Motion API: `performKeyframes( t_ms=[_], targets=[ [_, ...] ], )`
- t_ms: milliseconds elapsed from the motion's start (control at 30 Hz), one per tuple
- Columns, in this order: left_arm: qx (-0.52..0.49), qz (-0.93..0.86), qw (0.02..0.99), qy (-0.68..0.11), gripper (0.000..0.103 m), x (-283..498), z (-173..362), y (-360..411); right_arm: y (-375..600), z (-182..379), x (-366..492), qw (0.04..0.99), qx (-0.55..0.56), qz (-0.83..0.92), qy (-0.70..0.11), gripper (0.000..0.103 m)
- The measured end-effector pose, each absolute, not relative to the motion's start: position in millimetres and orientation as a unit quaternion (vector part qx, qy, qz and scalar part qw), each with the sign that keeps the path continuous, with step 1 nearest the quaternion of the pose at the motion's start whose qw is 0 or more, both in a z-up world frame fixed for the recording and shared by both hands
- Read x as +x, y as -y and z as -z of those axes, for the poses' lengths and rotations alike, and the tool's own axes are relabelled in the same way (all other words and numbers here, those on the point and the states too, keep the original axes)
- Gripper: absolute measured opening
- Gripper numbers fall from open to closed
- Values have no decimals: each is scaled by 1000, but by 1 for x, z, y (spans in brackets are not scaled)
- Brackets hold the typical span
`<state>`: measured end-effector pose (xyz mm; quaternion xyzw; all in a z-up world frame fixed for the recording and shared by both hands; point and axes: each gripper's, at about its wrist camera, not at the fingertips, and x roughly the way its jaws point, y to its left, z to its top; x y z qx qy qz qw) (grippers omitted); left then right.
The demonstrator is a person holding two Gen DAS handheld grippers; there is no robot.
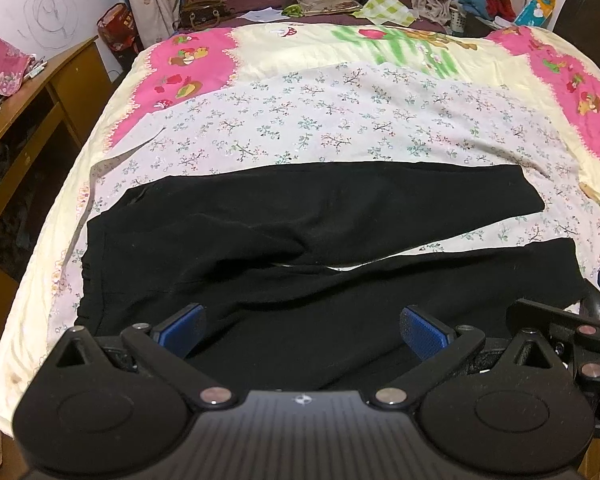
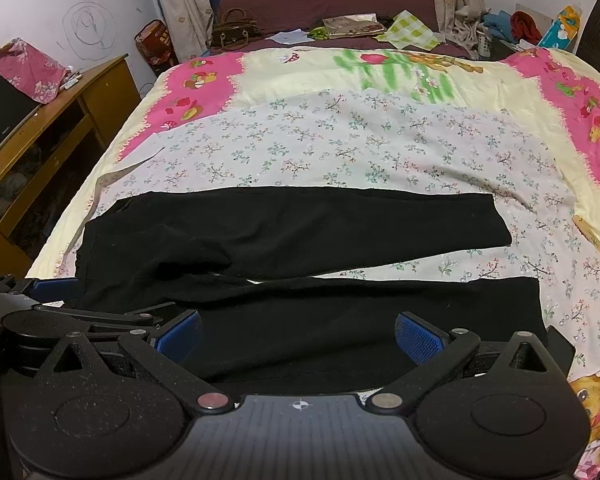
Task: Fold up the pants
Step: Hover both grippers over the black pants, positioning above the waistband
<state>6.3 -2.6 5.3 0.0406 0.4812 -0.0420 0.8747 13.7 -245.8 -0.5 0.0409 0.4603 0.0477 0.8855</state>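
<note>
Left wrist: your left gripper (image 1: 302,326), fingers spread wide and holding nothing, hides the near edge of the black pants (image 1: 300,216) lying flat on the floral sheet (image 1: 340,120) | Right wrist: your right gripper (image 2: 298,332) likewise gapes empty over the near leg; wooden cabinet (image 2: 60,120) stands left of the bed.

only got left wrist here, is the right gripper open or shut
observer: open. The right gripper has its pads wide apart over the near leg and grips nothing.
operator: cuff of that leg is half hidden for me, how does it lie
observer: the cuff lies flat on the floral sheet, its whole hem showing, apart from the far leg.
</note>
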Motion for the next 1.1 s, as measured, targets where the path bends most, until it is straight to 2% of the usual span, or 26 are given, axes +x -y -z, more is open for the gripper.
performKeyframes(
  t_ms=[1100],
  targets=[
    [58, -52, 842, -534, 103, 36, 24, 86, 322, 42, 60, 838, 48, -146, -524, 92]
  ],
)
